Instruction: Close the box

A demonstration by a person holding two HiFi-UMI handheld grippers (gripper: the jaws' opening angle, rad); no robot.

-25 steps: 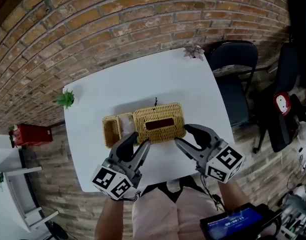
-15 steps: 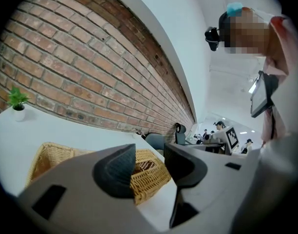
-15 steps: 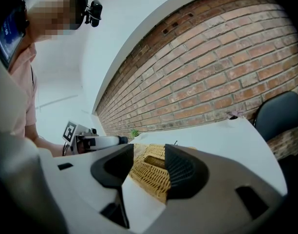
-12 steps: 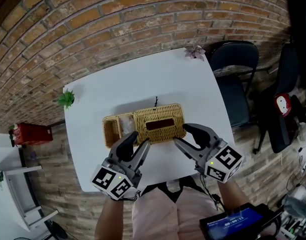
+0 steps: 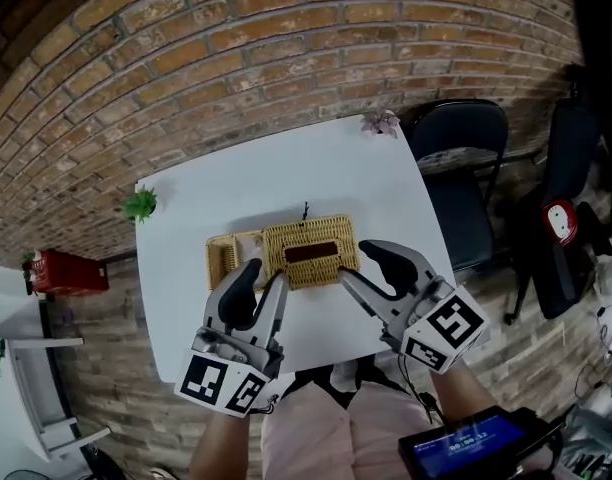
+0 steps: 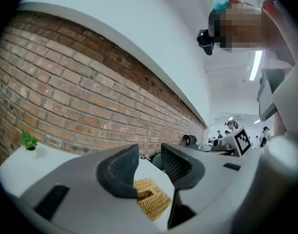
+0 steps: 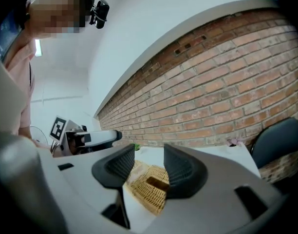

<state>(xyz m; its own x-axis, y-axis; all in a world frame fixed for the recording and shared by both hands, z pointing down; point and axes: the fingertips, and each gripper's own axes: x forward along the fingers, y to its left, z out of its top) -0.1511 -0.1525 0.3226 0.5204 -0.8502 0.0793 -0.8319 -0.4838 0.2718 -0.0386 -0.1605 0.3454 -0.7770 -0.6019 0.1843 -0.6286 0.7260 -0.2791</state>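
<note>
A wicker box (image 5: 286, 253) lies in the middle of the white table (image 5: 386, 198). Its woven lid (image 5: 309, 252), with a dark slot, covers the right part, and the left end (image 5: 226, 258) shows open. My left gripper (image 5: 266, 276) hovers above the box's near left side. It is open, its jaws have just been closing, and nothing is between them. My right gripper (image 5: 358, 263) hovers open and empty over the box's near right corner. The box (image 6: 149, 201) shows low between the jaws of the left gripper (image 6: 150, 155). It also shows (image 7: 149, 189) below the right gripper (image 7: 149, 162).
A small green plant (image 5: 141, 205) stands at the table's far left corner and a pale pink one (image 5: 381, 122) at the far right corner. A black chair (image 5: 461, 168) is beside the table's right edge. A brick wall runs behind.
Both grippers have risen above the table, so the box sits lower and smaller in both gripper views. The left gripper's jaws stand closer together than before.
</note>
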